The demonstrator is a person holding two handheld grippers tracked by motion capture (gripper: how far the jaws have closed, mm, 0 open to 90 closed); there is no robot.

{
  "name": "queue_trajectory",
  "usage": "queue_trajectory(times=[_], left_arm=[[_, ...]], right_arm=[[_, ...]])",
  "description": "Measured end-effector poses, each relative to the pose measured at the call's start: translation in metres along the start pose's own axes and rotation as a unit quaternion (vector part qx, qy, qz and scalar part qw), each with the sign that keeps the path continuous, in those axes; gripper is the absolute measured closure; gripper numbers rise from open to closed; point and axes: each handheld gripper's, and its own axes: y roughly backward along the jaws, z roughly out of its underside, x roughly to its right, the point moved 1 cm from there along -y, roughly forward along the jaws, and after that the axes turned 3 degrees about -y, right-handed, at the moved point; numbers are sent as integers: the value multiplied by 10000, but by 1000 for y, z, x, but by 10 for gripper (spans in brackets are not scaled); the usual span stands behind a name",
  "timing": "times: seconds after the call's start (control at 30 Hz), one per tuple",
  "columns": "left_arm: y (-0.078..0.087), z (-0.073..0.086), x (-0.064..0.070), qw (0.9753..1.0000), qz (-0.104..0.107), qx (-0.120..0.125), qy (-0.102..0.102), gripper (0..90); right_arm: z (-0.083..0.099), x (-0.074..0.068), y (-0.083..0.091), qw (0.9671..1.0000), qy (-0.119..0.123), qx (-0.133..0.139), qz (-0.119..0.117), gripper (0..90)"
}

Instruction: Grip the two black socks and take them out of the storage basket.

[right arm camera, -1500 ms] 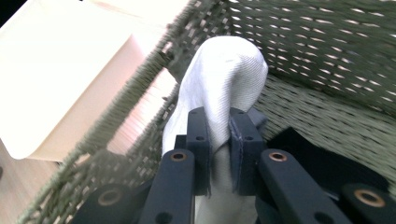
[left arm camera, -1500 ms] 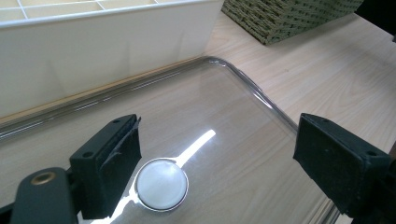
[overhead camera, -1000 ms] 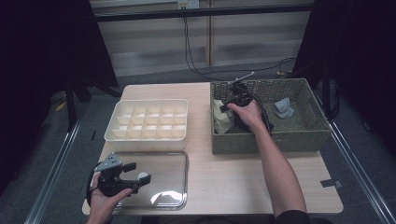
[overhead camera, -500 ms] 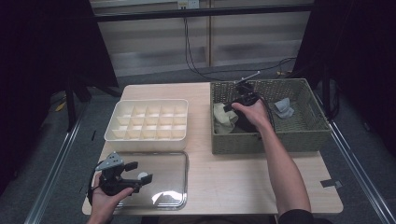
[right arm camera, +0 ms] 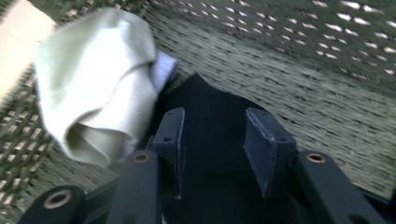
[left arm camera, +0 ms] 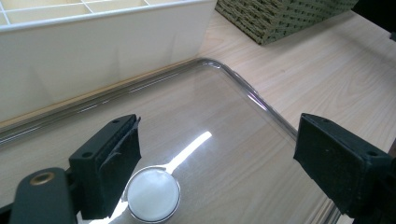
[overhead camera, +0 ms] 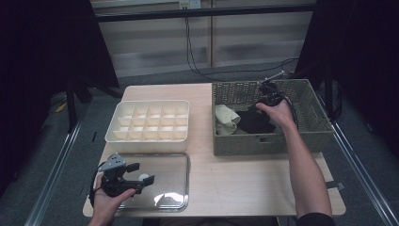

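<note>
— What sits at the lower left of the high view?

— The left gripper (overhead camera: 126,178), held in a hand over a clear lid (overhead camera: 164,162) that lies flat on the table (overhead camera: 235,179). In the left gripper view its jaws stand wide apart with nothing between them, and a small round white knob (left arm camera: 153,194) on the lid shows just beside the left-hand jaw, at the bottom of the frame.

— And above that?

— A white divided box (overhead camera: 149,125), left of centre, its compartments bare. Its near wall runs along the lid's far edge — very close, though I cannot tell whether they touch.

— Moving right?

— A woven basket (overhead camera: 310,136) in the upper right half of the table. Inside it, at its left end, lies a pale rolled cloth (overhead camera: 227,119); just to the right of that, a black cloth (overhead camera: 256,123) on the basket floor.

— Where is the right gripper?

— The right gripper (overhead camera: 269,92) is down inside the basket, above the black cloth. In the right gripper view its jaws are narrow but parted, with the black cloth under and between them — whether they pinch it I cannot tell. The pale cloth fills the upper left of that frame, touching the black one.
</note>
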Motion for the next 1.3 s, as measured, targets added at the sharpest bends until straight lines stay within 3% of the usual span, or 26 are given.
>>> queue_trajectory(times=[0.13, 0.23, 0.6, 0.67, 0.8, 0.83, 0.9, 1.1, 1.3], left_arm=[[-1, 0, 0, 10000, 50, -12, -53, 138], [0, 0, 1, 10000, 51, -7, -45, 138], [0, 0, 3, 9999, 49, -22, -103, 138], [0, 0, 3, 9999, 60, -35, -115, 138], [-1, 0, 5, 9999, 60, -51, -126, 138], [-1, 0, 4, 9999, 73, -48, -132, 138], [-2, 0, 4, 9999, 66, -46, -117, 137], [-3, 0, 3, 9999, 86, -40, -130, 123], [-2, 0, 5, 9998, 110, 3, -172, 116]], right_arm=[[2, 3, -7, 9999, 33, -129, 79, 614], [2, 4, -10, 9998, 2, -197, 88, 552], [5, 6, -28, 9961, -69, -868, 150, 548], [6, 5, -31, 9949, -55, -992, 155, 585], [6, 3, -33, 9938, 60, -1110, 82, 800], [6, 2, -33, 9939, 69, -1102, 63, 854], [6, 1, -31, 9947, 88, -1026, 66, 878], [4, 1, -16, 9984, -47, -550, -85, 884], [6, 2, -3, 9995, -166, -85, -246, 885]])
